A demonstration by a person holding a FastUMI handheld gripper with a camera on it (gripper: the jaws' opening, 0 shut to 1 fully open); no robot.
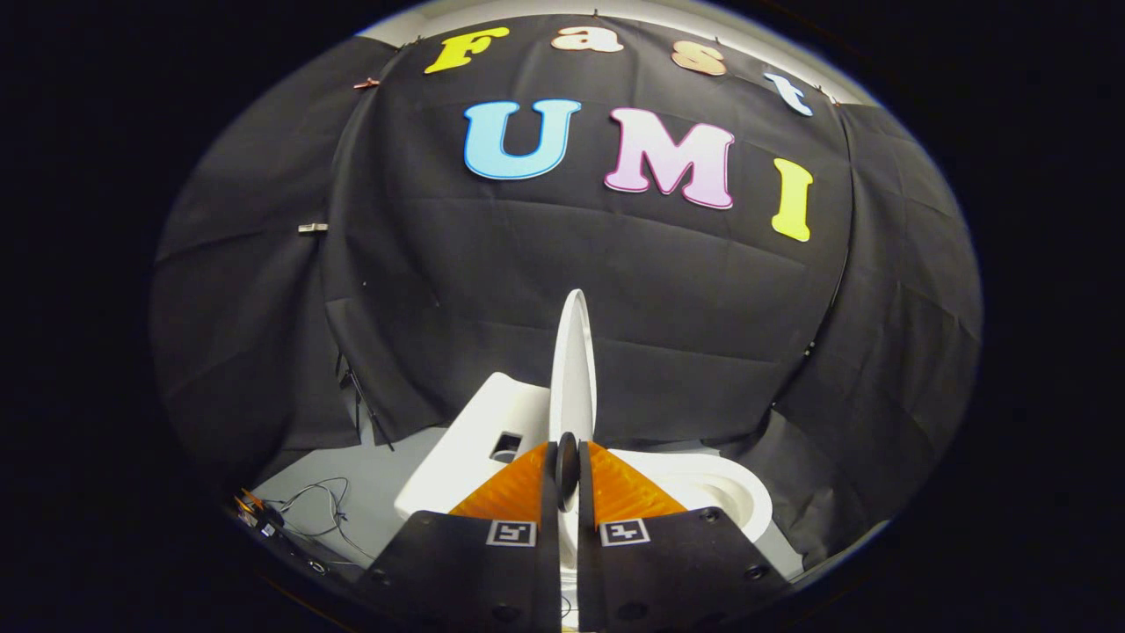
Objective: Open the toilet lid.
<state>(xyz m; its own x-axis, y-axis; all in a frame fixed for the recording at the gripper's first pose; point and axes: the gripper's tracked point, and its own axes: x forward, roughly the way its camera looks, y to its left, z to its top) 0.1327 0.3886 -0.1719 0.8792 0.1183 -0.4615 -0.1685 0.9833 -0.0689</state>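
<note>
The white toilet lid point(573, 369) stands raised and nearly upright, seen edge-on as a thin blade rising straight up from between my fingers. My gripper point(568, 453) is shut on the lid's edge, with the two orange fingers point(514, 488) pressed against its two sides. A strip of white lid also shows in the narrow slot lower down between the fingers. The open toilet bowl point(716, 497) lies to the right of the fingers. The white tank point(470, 448) sits to their left, beside the lid.
Black cloth walls close in behind and on both sides of the toilet. A grey floor point(378, 475) runs to the left, with loose cables point(321, 510) and small devices lying on it.
</note>
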